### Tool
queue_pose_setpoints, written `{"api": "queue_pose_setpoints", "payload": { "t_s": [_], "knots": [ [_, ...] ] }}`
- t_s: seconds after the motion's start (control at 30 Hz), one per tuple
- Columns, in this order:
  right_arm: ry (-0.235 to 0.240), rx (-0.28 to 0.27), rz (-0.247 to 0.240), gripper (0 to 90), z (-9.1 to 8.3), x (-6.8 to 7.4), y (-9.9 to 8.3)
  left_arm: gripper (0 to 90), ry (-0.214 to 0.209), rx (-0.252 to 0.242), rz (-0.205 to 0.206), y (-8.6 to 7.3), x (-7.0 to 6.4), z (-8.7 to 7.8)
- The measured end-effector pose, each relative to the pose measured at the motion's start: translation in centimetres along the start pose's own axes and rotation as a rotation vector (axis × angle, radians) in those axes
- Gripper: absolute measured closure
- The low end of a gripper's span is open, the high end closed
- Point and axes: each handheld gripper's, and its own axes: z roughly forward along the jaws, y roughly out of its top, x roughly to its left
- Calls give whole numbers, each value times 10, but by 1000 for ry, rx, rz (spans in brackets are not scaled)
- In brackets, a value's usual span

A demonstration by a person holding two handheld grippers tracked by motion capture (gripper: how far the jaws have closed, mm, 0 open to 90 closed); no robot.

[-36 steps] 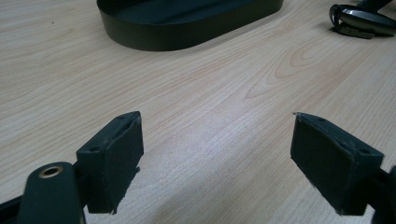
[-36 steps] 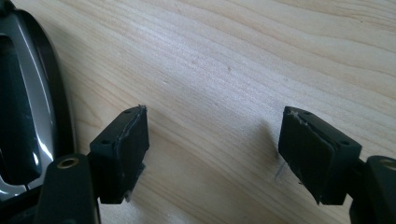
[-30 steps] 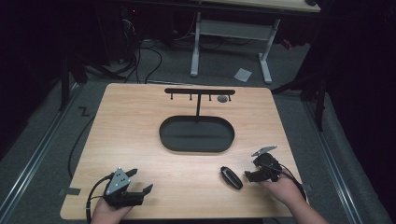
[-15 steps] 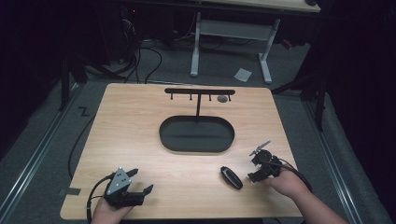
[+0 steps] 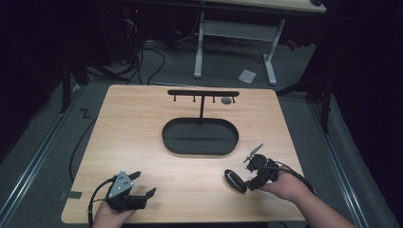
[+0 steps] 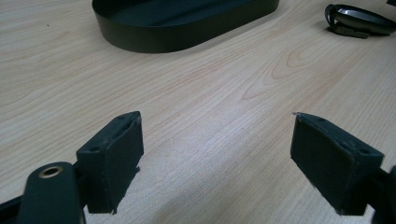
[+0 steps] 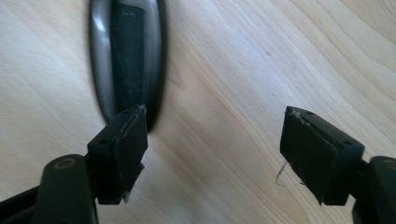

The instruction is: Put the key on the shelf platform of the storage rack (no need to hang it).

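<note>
A small black oval object with a silver rim (image 5: 235, 180) lies on the wooden table near its front right; it looks like a key fob. My right gripper (image 5: 248, 182) hovers just right of it, tilted down, jaws open. In the right gripper view the fob (image 7: 126, 60) lies ahead of the left jaw, outside the gap of the right gripper (image 7: 212, 137). My left gripper (image 5: 142, 185) rests open at the front left, nothing between its jaws (image 6: 217, 140). The fob (image 6: 359, 18) shows far off in the left gripper view.
A black oval tray (image 5: 199, 137) sits mid-table, also seen as the tray (image 6: 182, 23) ahead of the left gripper. Behind it stands a black T-shaped rack (image 5: 203, 95) with small hooks and a grey item (image 5: 226, 100) at its right end. Bare wood lies between the grippers.
My right gripper has moved left and tipped downward, closing in on the black oval object. The left gripper has stayed put.
</note>
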Motion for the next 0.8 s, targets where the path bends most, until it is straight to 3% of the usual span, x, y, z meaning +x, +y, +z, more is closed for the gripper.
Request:
{"api": "queue_pose_setpoints", "payload": {
  "t_s": [0.33,0.5,0.8],
  "knots": [
    [46,-8,-58,220,4,22,16,178,-1,3,5,0,0,0],
    [88,-12,-42,222,10,28,23,178,-1,-1,5,0,0,-1],
    [110,12,-44,226,22,36,35,179,-5,3,7,1,0,-1]
  ]
}}
